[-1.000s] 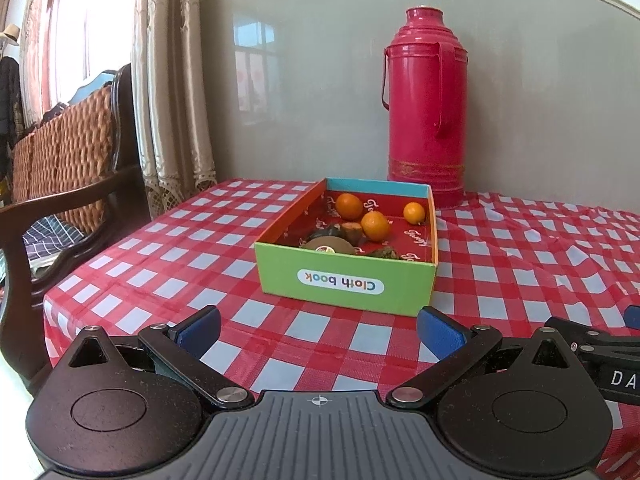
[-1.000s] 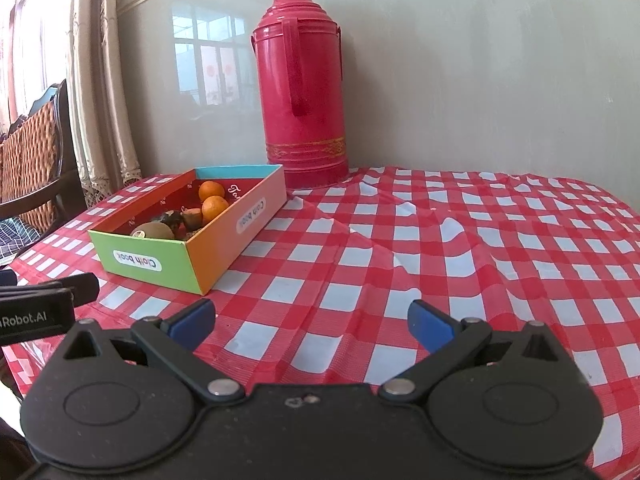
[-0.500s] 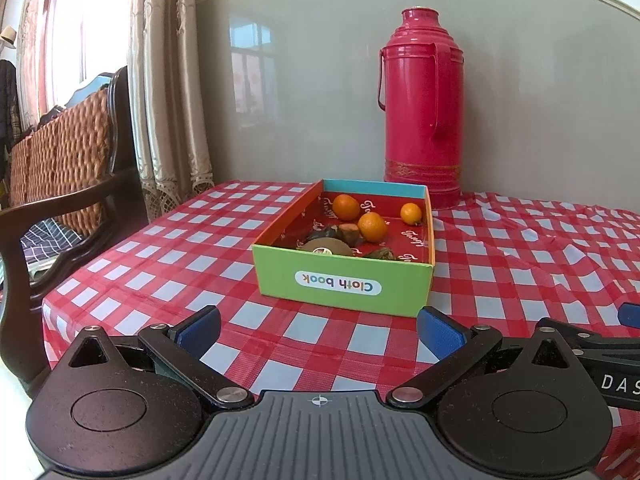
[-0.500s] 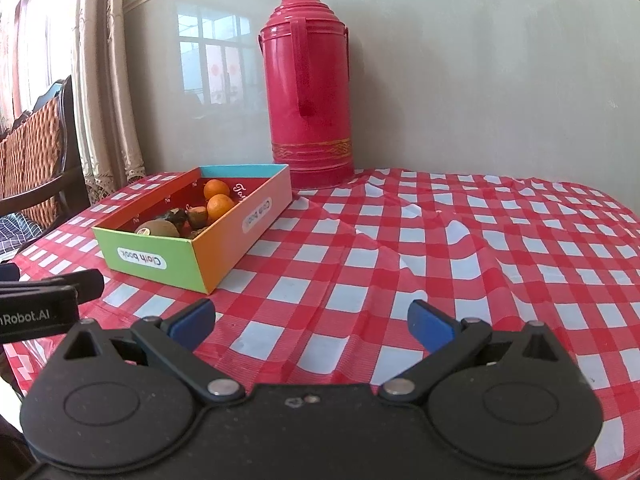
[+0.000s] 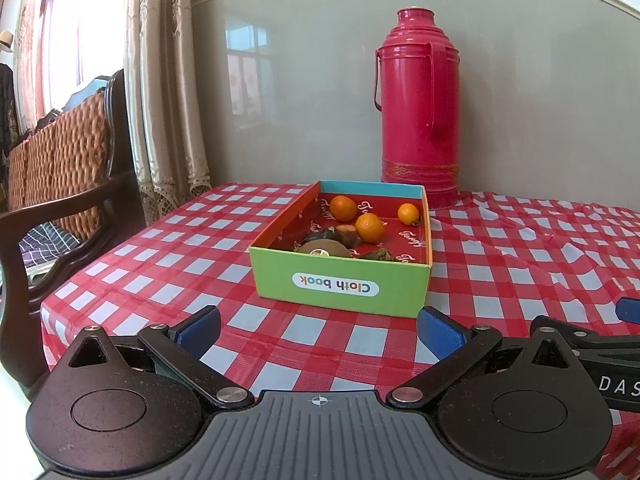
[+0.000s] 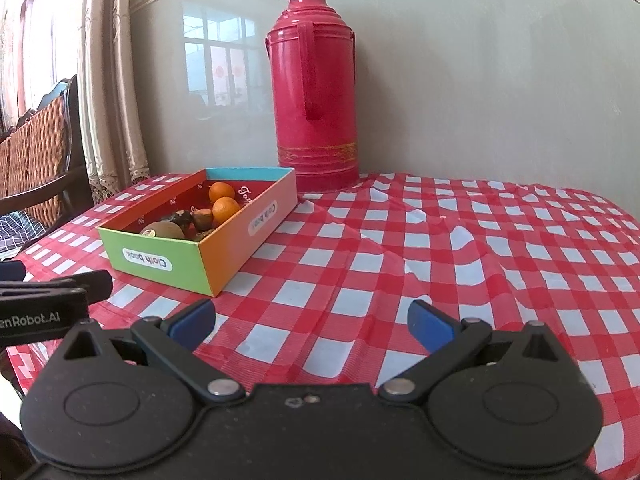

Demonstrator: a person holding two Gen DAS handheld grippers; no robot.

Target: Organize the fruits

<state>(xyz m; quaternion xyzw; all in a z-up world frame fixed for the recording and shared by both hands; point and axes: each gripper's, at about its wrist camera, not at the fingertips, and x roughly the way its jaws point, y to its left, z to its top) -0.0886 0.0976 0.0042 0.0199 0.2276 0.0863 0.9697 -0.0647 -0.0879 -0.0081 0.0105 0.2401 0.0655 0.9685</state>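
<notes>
Small round orange fruits point(image 5: 370, 227) and a brown kiwi point(image 5: 324, 249) lie in the multicoloured cardboard box point(image 5: 340, 286) on the checked worktop point(image 6: 400, 248). Left tool point(image 5: 318, 330) and right tool point(image 6: 310, 322): spread wide, empty. Fruit likely light, bruisable; grip across the middle.

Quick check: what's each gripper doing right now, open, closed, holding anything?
Left gripper: open, holding nothing, above the checked tablecloth.
Right gripper: open, holding nothing.
</notes>
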